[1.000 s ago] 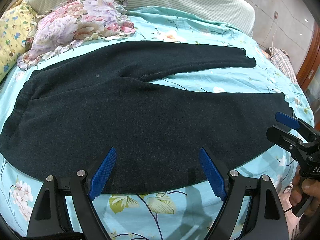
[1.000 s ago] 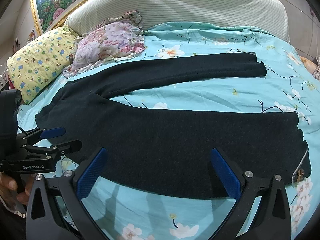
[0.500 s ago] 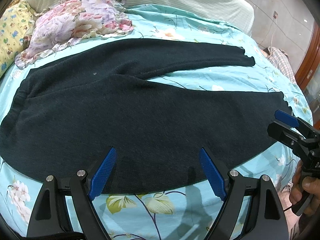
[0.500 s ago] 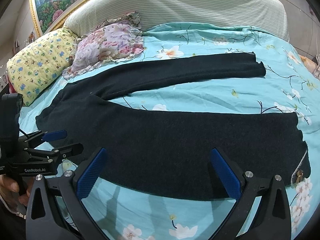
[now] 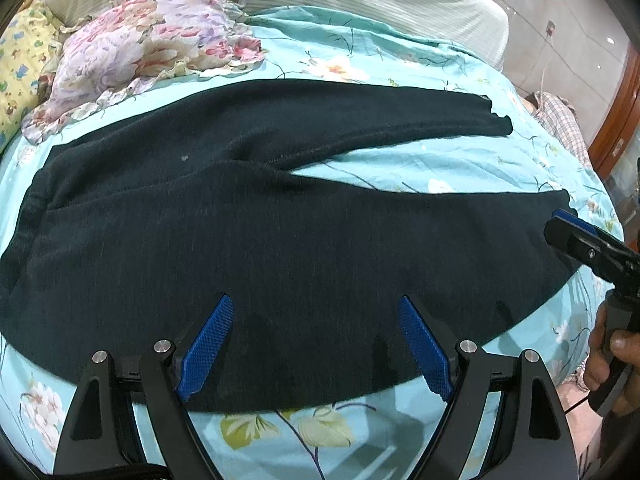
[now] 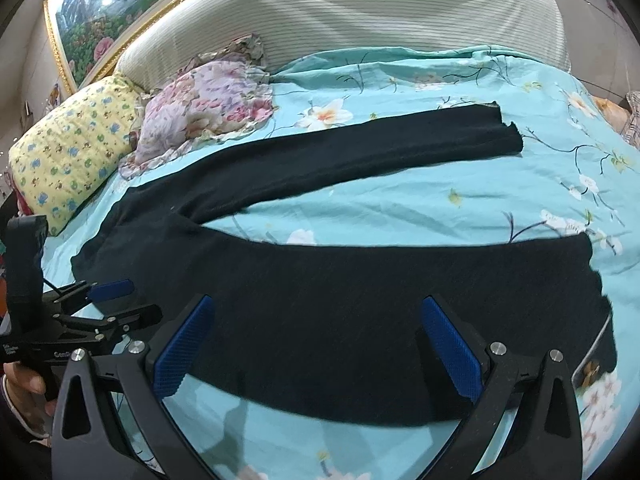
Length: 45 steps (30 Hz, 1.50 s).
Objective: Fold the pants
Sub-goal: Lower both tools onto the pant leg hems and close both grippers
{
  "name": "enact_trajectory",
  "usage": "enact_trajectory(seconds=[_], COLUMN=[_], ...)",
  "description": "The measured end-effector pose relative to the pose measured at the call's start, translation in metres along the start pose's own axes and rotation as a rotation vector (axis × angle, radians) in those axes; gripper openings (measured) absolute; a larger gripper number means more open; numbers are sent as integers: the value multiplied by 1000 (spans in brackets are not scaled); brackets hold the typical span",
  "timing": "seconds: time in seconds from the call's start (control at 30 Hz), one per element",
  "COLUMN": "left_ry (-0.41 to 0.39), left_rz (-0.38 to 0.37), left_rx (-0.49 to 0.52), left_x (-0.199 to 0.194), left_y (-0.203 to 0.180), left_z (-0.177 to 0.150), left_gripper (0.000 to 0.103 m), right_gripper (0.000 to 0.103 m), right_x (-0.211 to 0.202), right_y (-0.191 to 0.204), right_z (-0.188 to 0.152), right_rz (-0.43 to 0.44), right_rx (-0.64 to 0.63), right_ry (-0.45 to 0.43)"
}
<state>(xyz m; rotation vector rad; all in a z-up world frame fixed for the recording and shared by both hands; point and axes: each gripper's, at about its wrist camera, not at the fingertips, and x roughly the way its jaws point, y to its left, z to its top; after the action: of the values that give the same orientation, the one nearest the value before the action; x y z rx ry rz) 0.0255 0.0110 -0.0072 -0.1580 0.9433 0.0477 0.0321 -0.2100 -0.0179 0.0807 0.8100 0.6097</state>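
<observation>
Right at the bottom of the left view my left gripper (image 5: pixel 312 344) has its jaws spread wide with nothing between them, poised over the near edge of the pants (image 5: pixel 280 240); same story in the right view, where my right gripper (image 6: pixel 316 344) stands wide and empty above the near leg (image 6: pixel 400 300). The pants fill the middle of both frames, laid flat on the bedspread (image 6: pixel 400 208), waist toward the left, the two legs splayed apart in a V with teal sheet showing between them, the far leg (image 6: pixel 360 152) running toward the upper right. So nothing is folded yet, I judge: no leg is laid over the other, no lengthwise fold, no grip taken, the whole job remains. Beyond, in the upper left, sit the floral pillow (image 6: pixel 208 108) and the yellow pillow (image 6: pixel 68 144), then the striped headboard (image 6: pixel 360 12) across the top. Against a second ago, both grippers have edged forward and lower: the cloth fills more of the left view, and the jaws were just as wide then.
</observation>
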Motion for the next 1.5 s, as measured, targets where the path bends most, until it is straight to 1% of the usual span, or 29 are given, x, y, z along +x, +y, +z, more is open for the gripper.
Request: enact_trajectory(seconds=[0.27, 0.33, 0.43, 0.57, 0.8, 0.97, 1.1, 1.2, 1.33, 1.5], left_ry=[-4, -7, -12, -10, -18, -8, -4, 14, 47, 75], left_rz=[-3, 10, 9, 11, 13, 16, 11, -4, -12, -47], left_rx=[15, 21, 23, 38, 101, 153, 196, 220, 257, 325], left_x=[9, 12, 16, 26, 46, 67, 85, 102, 127, 152], left_y=[7, 9, 13, 16, 13, 8, 4, 2, -2, -9], left_z=[33, 44, 59, 81, 120, 155, 183, 202, 222, 239], left_gripper=[85, 85, 85, 85, 85, 85, 85, 85, 85, 85], right_gripper=[103, 103, 103, 103, 103, 103, 103, 103, 103, 102], right_x=[10, 13, 18, 25, 38, 49, 63, 77, 95, 117], right_y=[-16, -21, -31, -48, -80, -111, -136, -156, -177, -192], right_z=[26, 36, 51, 74, 117, 146, 166, 179, 191, 199], right_rz=[15, 13, 13, -8, -47, -51, -58, -74, -83, -80], right_rx=[29, 32, 41, 50, 60, 92, 128, 158, 181, 183], right_ry=[0, -2, -2, -9, -19, -27, -6, 13, 37, 73])
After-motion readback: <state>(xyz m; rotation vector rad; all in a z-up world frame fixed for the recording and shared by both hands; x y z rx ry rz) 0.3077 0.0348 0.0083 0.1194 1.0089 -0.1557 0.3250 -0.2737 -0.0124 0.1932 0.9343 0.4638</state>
